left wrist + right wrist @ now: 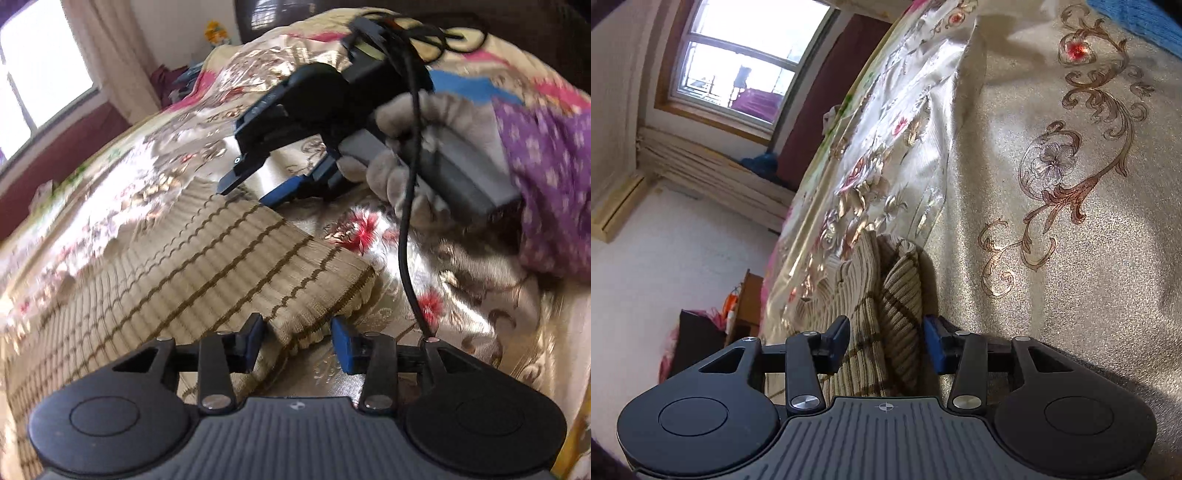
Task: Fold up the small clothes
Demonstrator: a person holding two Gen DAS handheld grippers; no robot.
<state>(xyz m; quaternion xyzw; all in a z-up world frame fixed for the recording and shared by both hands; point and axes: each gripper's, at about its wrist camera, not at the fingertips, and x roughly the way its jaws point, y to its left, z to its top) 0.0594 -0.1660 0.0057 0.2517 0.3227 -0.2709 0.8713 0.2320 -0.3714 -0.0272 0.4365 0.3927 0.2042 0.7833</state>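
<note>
Spread flat on the patterned bedspread point(424, 258), a beige ribbed knit garment point(184, 288) with thin brown stripes, seemingly laid out that way so its corners can be reached for a fold. Parted at the near corner, the left gripper point(297, 343), jaws released and straddling the ribbed brown-edged hem without yet pinching it. Parted as well at the far corner, the right gripper point(255, 186), blue pads spread just above or at the cloth edge (contact too hard to judge from the left wrist view), carried in a grey-gloved hand point(417, 173) with a purple dotted sleeve behind it. From the right wrist view, a rumpled doubled-over bit of the same garment point(894, 295) between the open right gripper point(886, 343) fingers, nothing clamped. Probably poised, both tools, to seize matching corners along one side and carry them across together. Plenty of bare bedspread point(1071, 258) to the right of the cloth for a fold to land; less on the other side, with the bed edge dropping to the floor point(683, 240) below the window point(738, 62). Worth minding: the black cable point(406, 240) dangling from the right tool across the bedspread near the garment's edge.
</note>
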